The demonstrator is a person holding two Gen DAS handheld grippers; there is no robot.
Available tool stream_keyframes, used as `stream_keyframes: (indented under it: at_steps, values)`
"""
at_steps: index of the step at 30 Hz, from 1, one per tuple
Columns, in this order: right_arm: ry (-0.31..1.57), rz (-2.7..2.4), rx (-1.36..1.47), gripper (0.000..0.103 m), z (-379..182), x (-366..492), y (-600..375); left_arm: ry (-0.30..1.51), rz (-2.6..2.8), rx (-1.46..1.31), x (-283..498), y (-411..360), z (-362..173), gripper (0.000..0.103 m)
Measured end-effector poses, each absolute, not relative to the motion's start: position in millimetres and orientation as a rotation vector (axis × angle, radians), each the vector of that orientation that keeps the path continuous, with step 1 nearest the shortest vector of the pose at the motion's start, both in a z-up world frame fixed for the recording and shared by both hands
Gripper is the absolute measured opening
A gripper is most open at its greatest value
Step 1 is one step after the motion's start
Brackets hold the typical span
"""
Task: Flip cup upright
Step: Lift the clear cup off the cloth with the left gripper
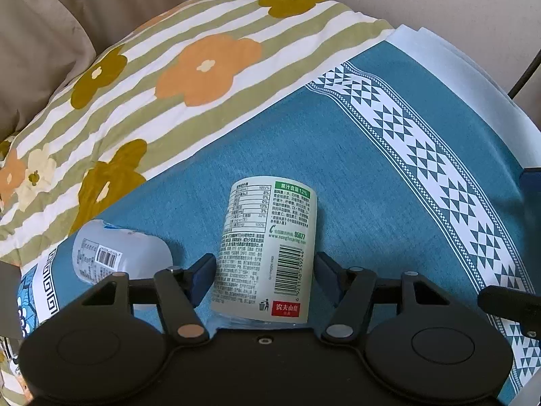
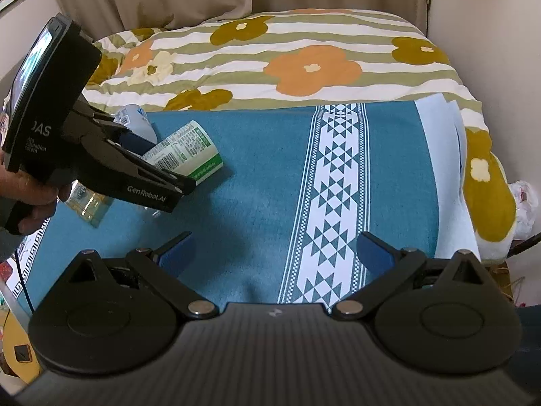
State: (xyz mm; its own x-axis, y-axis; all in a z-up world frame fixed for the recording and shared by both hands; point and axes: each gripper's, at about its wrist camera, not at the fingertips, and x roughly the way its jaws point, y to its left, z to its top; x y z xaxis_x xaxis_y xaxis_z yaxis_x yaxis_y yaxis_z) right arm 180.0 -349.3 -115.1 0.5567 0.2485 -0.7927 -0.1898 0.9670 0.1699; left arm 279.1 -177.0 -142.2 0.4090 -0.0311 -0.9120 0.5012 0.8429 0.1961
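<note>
A cup with a white and green printed label (image 1: 267, 253) lies on its side on the blue cloth (image 1: 338, 169). My left gripper (image 1: 265, 275) is open, its two blue pads on either side of the cup with small gaps. In the right wrist view the cup (image 2: 189, 152) lies at the left with the left gripper (image 2: 148, 172) around it. My right gripper (image 2: 275, 252) is open and empty over the blue cloth, well to the right of the cup.
A second clear cup (image 1: 118, 253) lies on its side just left of the labelled one. A flowered striped quilt (image 1: 152, 84) lies behind the blue cloth. A clear bottle (image 2: 88, 203) lies under the left gripper's body. A white patterned band (image 2: 331, 186) runs across the cloth.
</note>
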Motion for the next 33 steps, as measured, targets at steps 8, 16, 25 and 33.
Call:
stream_keyframes:
  at_steps: [8, 16, 25, 33]
  values:
    - [0.941, 0.263, 0.071, 0.103, -110.3, 179.7, -345.4, 1.113, -0.343, 0.444, 269.6, -168.3, -132.2, 0.067]
    - [0.924, 0.281, 0.07, 0.103, -95.5, 171.3, -338.1, 1.09, -0.299, 0.362, 244.2, -151.2, -105.1, 0.066]
    - [0.881, 0.317, 0.04, 0.103, -68.4, 148.9, -324.9, 1.063, -0.269, 0.26, 194.0, -125.4, -71.4, 0.066]
    - [0.874, 0.344, 0.032, 0.103, -58.8, 123.1, -315.7, 1.155, -0.273, 0.183, 142.6, -104.3, -68.9, 0.066]
